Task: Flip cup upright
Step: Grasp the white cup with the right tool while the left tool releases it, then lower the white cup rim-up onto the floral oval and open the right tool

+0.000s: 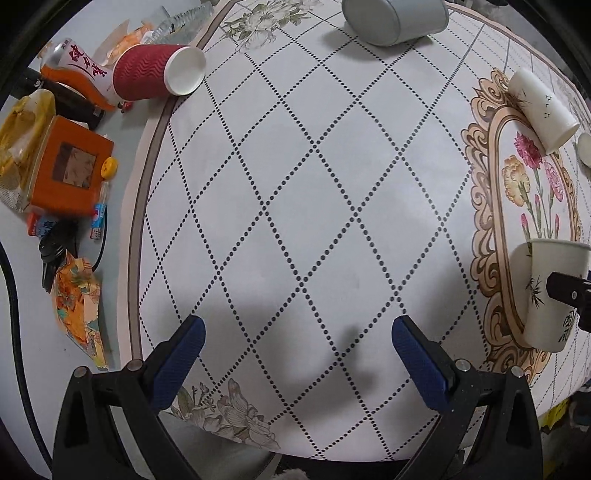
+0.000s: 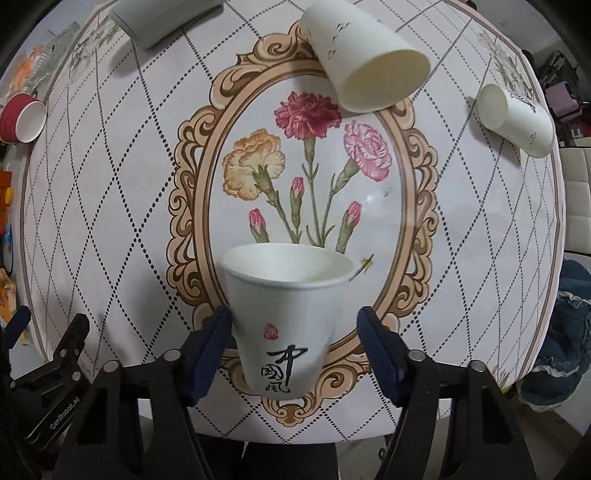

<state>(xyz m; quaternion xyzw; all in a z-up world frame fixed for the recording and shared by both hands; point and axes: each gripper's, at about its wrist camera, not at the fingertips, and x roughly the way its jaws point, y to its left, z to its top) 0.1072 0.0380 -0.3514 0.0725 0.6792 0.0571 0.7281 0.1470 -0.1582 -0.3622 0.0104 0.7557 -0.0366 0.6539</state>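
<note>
A white paper cup with black calligraphy [image 2: 286, 317] stands upright on the flowered tablecloth, between the fingers of my right gripper [image 2: 295, 354]. The left pad [image 2: 216, 343] touches the cup; the right pad [image 2: 373, 343] stands off with a gap, so the jaws are open. The same cup shows at the right edge of the left wrist view [image 1: 550, 291]. My left gripper [image 1: 295, 354] is open and empty over bare cloth. A white cup [image 2: 369, 62] lies on its side at the back; another [image 2: 517, 118] lies at the right.
A red ripple cup [image 1: 159, 72] lies on its side at the cloth's left edge. A grey cup [image 1: 395, 18] lies at the back. Clutter sits left of the cloth: an orange box [image 1: 70, 170], packets, a cable. The table edge runs near the bottom.
</note>
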